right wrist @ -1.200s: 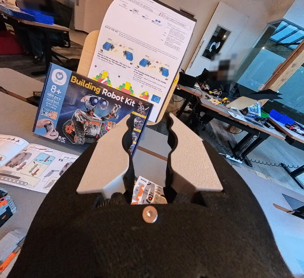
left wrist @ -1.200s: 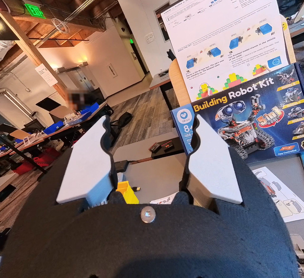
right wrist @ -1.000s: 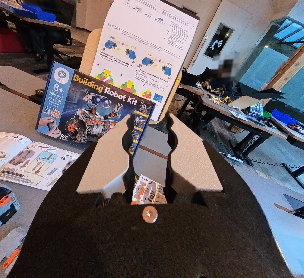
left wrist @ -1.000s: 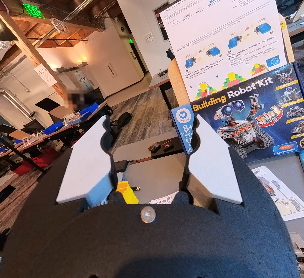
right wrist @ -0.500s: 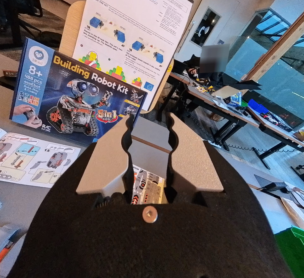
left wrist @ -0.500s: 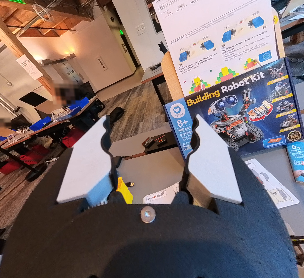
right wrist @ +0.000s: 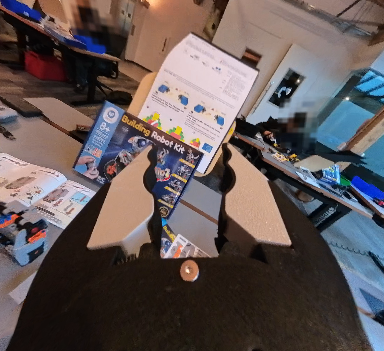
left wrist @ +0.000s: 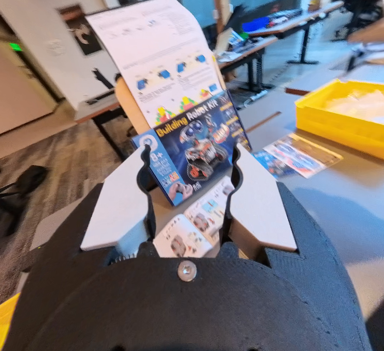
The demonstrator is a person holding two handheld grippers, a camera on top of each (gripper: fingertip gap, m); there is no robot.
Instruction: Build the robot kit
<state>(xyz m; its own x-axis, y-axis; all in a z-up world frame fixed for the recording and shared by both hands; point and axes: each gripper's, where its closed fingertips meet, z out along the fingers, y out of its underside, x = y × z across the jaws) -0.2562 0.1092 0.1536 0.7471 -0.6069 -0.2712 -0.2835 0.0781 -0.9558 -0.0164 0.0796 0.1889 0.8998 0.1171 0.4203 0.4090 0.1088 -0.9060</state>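
Observation:
A dark blue robot kit box [left wrist: 193,153] stands upright on the grey table [left wrist: 332,205], also in the right wrist view [right wrist: 116,139]. A white instruction sheet [left wrist: 158,60] [right wrist: 205,101] leans on a wooden chair back [right wrist: 143,87] behind it. My left gripper [left wrist: 191,149] is open and empty, held above an open booklet [left wrist: 195,222] in front of the box. My right gripper [right wrist: 187,149] is open and empty, above a small leaflet [right wrist: 180,245] to the right of the box. A partly built grey, orange and black model [right wrist: 22,237] sits at the left.
A yellow tray [left wrist: 340,112] with pale contents stands at the right of the table. Flat printed sheets [left wrist: 291,158] lie between it and the box. The open booklet also shows at the left [right wrist: 31,178]. Other desks with people are behind.
The left view has swung right, is blurred, and now takes in the yellow tray. The right view has turned left and up, and its jaws stand wider apart.

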